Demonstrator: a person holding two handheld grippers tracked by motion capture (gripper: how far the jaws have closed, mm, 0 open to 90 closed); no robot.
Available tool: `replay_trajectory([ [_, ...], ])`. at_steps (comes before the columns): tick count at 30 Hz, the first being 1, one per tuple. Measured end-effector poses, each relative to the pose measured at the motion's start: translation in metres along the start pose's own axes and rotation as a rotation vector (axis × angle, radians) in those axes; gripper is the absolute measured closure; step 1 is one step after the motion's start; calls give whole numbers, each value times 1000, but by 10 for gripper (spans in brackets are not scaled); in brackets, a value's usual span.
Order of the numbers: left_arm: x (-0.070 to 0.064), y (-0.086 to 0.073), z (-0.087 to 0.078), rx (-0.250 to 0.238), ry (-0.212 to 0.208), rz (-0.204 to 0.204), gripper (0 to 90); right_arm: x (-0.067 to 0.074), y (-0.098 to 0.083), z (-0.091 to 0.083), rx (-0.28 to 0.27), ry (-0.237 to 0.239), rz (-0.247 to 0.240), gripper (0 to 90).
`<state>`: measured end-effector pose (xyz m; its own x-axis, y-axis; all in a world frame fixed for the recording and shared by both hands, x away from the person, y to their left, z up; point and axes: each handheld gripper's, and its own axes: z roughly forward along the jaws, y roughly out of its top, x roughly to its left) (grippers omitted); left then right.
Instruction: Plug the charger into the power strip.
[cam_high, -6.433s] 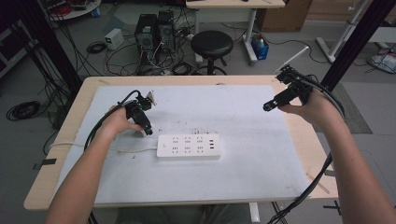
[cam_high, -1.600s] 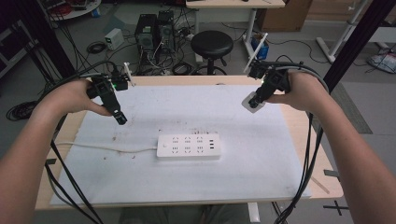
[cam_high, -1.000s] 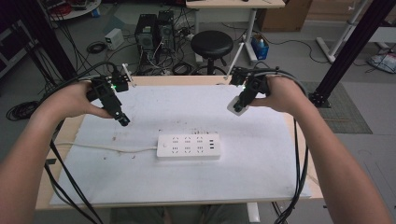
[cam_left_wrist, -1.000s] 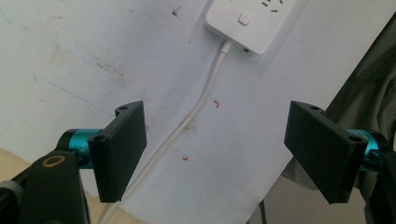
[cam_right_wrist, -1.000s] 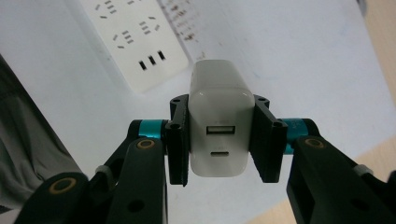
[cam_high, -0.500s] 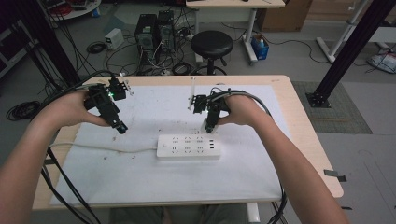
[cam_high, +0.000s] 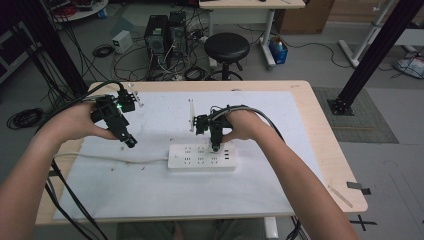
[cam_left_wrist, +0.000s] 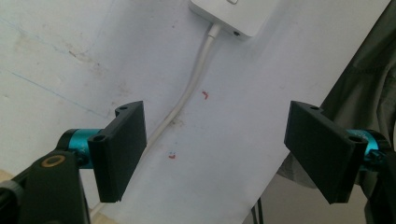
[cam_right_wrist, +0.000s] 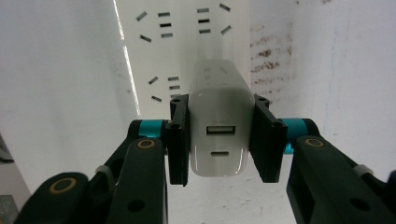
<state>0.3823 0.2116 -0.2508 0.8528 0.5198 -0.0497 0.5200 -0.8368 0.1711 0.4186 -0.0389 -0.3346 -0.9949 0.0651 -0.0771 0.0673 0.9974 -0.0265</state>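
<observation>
On the white-covered counter (cam_high: 150, 200) the power strip (cam_high: 202, 156) lies straight ahead of our right gripper (cam_right_wrist: 222, 140), long axis crosswise. Its jaws clamp the white charger (cam_right_wrist: 221, 126), sockets just beyond; the left gripper (cam_left_wrist: 219, 149) hangs open, farther off.

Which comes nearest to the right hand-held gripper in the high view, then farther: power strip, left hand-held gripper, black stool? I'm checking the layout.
1. Power strip: right under the right hand-held gripper, mid-table.
2. Left hand-held gripper: off to the left, above the table's left part.
3. Black stool: on the floor beyond the table's far edge.
</observation>
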Motion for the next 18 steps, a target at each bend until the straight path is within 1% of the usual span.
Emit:
replay_trajectory([
  [1,0,0,0,0,0,0,211,0,1,1,16,2,-5,623],
  [2,1,-1,3,3,-8,-3,211,1,5,4,29,-4,-34,623],
  [3,1,-1,4,4,-10,-1,211,0,6,4,36,-5,-42,624],
  [4,1,-1,5,6,-11,-3,211,1,7,4,35,-8,-46,624],
  [6,1,-1,7,10,-13,0,210,2,9,5,44,-14,-70,626],
  [7,1,0,8,10,-16,2,211,2,10,5,50,-15,-78,627],
  [9,1,1,8,10,-18,6,211,3,12,5,55,-12,-76,628],
  [11,0,1,9,10,-19,12,210,4,13,10,69,-17,-93,629],
  [12,0,1,9,8,-21,12,210,6,14,13,68,-24,-101,629],
  [13,0,1,10,6,-25,13,211,4,13,13,66,-20,-106,630],
  [16,0,1,11,8,-31,9,210,1,6,14,15,-1,-87,631],
  [17,0,1,12,10,-36,10,211,1,5,14,9,-1,-88,631],
  [18,1,1,13,13,-34,11,211,1,5,14,13,-3,-104,632],
])
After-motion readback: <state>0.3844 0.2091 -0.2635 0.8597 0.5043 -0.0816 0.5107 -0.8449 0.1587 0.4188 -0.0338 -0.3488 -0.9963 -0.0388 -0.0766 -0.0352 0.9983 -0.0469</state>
